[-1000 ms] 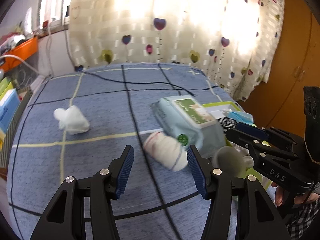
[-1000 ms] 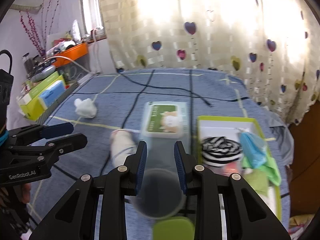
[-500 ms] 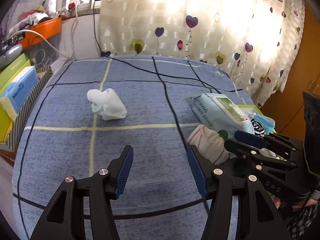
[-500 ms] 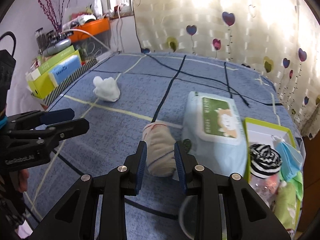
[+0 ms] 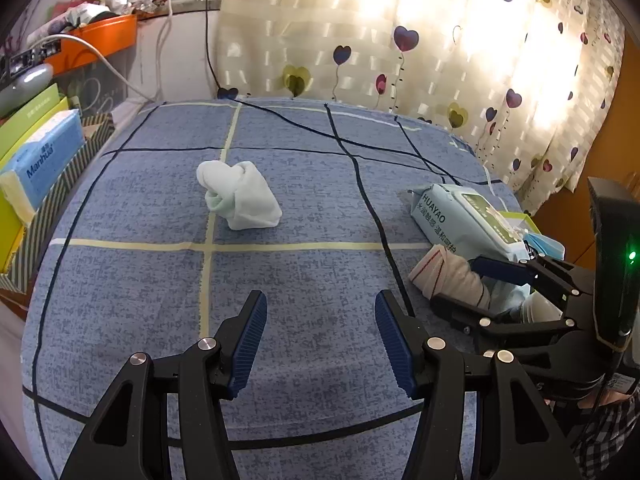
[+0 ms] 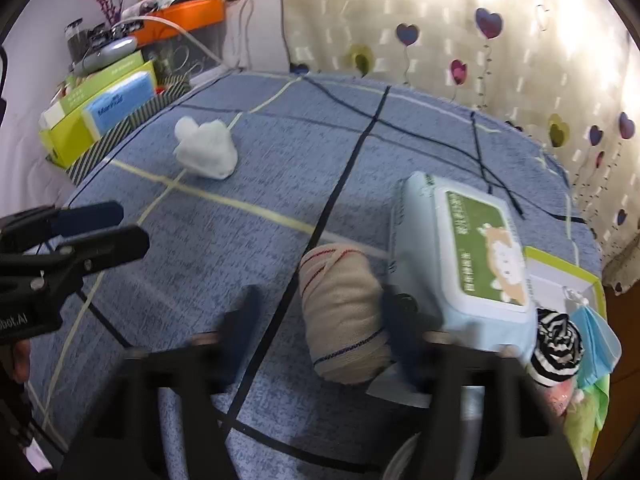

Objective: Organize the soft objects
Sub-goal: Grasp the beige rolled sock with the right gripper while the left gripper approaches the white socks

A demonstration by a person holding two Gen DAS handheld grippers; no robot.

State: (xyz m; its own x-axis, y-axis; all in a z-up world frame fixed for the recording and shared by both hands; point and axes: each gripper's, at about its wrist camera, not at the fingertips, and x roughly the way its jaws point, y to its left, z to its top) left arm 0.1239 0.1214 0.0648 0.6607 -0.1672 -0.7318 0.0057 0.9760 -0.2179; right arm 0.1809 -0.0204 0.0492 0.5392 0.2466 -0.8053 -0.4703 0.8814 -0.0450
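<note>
Blue ribbed pads line the left gripper (image 5: 320,340), whose fingers stand moderately apart at the bottom of the left wrist view with only the blue checked bedspread (image 5: 312,208) between them. At the bottom of the right wrist view the right gripper (image 6: 316,332) is blurred, its fingers opening wide; the rolled beige sock with red and blue stripes (image 6: 344,312) lies between them on the bed, nearer the right-hand finger, and whether that finger touches it cannot be told. Just right of the sock lies the pale blue wet-wipes pack with a green label (image 6: 460,252), and beyond that, at the right edge, the green-rimmed tray (image 6: 560,268) holds a black-and-white striped bundle (image 6: 556,348) and a blue face mask (image 6: 596,340). Farther back, upper left of centre, sits a bundled white sock (image 6: 206,154), well apart from the rest.
</note>
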